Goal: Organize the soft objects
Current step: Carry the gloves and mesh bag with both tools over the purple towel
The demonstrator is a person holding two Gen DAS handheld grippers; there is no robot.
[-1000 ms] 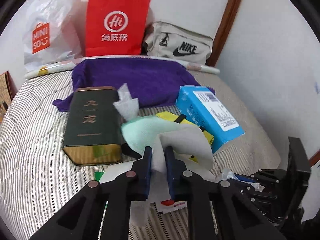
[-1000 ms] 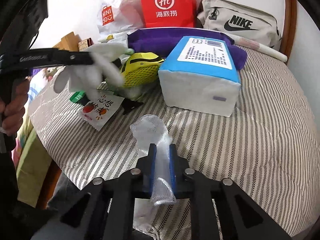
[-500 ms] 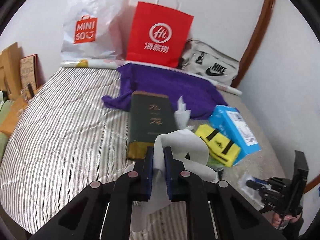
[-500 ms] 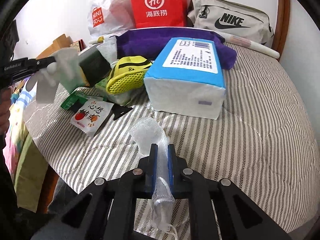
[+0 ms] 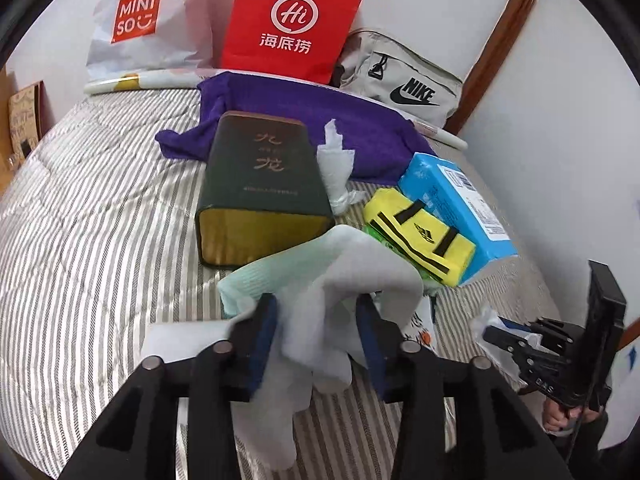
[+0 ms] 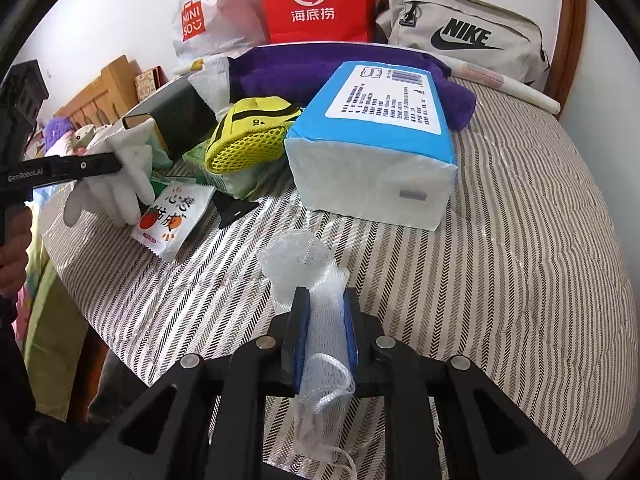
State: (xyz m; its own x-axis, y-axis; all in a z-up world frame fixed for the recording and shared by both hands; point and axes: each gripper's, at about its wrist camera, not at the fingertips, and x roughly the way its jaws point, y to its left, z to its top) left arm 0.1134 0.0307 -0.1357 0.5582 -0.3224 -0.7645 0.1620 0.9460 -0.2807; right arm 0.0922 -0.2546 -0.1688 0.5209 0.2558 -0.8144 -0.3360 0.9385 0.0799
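— Left gripper (image 5: pixel 316 332)?
— Opening; white cloth (image 5: pixel 332 320) loose between the pads, just before the dark tin (image 5: pixel 260 184) at 12 o'clock.
— Right gripper (image 6: pixel 324 332)?
— Opening too; white net (image 6: pixel 320 320) between the pads, above the striped bed (image 6: pixel 520 260).

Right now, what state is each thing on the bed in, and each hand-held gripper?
Left hand-held gripper: jaws opening, white cloth loose between them.
Right hand-held gripper: jaws opening, white mesh net between the pads.
Dark green box: lying flat.
Blue tissue pack: sealed, lying flat.
Yellow pouch: leaning on the tissue pack.
Purple towel: spread, rumpled.
Red paper bag: upright at the wall.
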